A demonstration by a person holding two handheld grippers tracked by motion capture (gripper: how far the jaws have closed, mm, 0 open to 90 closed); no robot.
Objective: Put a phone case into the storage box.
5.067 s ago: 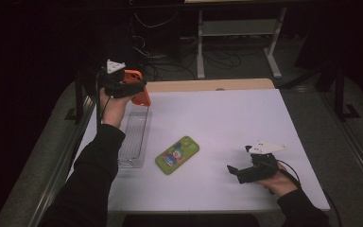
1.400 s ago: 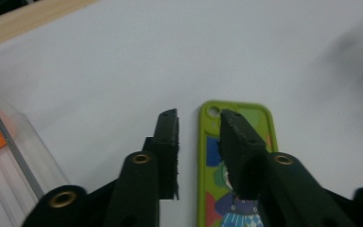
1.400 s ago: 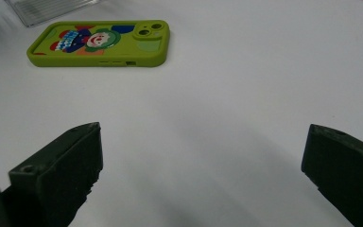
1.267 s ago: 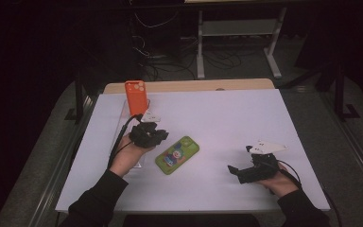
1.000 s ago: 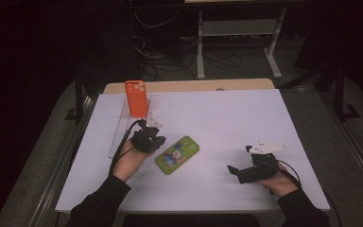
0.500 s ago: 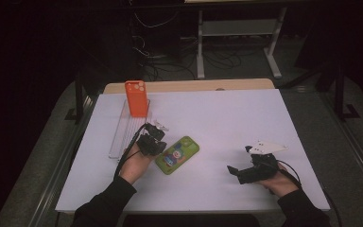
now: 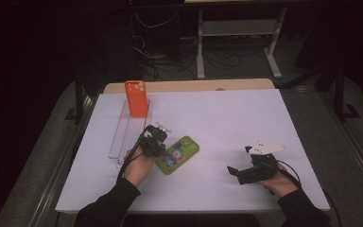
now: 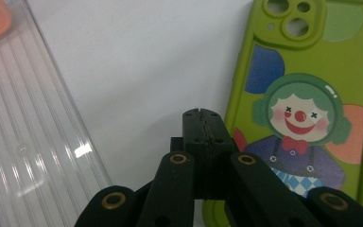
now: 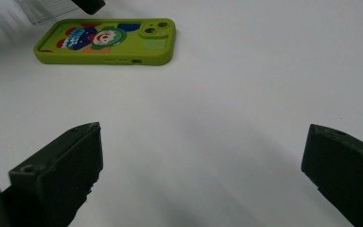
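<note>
- White table top (image 7: pixel 227 123) under bright light, everything around it is dark: cables and a metal shelf frame on the floor behind.
- Compared with about five seconds back, the left gripper (image 7: pixel 157 137) is somewhere else entirely. Back then it was up at the far end of the clear ribbed tray (image 7: pixel 123 137) holding the orange phone case (image 7: pixel 137 98). Now that case stands upright at the tray's far end by itself, and the gripper sits low beside the green phone case (image 7: pixel 178 154).
- Over the last second or so it has crept rightward off the tray and sunk a bit toward the green case.
- Right gripper (image 7: pixel 240 173) looks the same as before, parked at the near right of the table.
- Left forearm comes in from the bottom edge in a dark sleeve, angled up and right, hand (image 7: pixel 139 163) wrapped round the gripper body, nose pointing away from the person.
- In the left gripper view its jaws are pressed flat together with nothing between them, tips over bare table just beside the green case's edge, tray off to the other side.
- Right hand (image 7: pixel 276 179) rests low on the table, gripper aimed left toward the green case, well apart from it.
- Right jaws stand wide apart, empty.
- Green case lies flat, clown picture up, around the table's middle.
</note>
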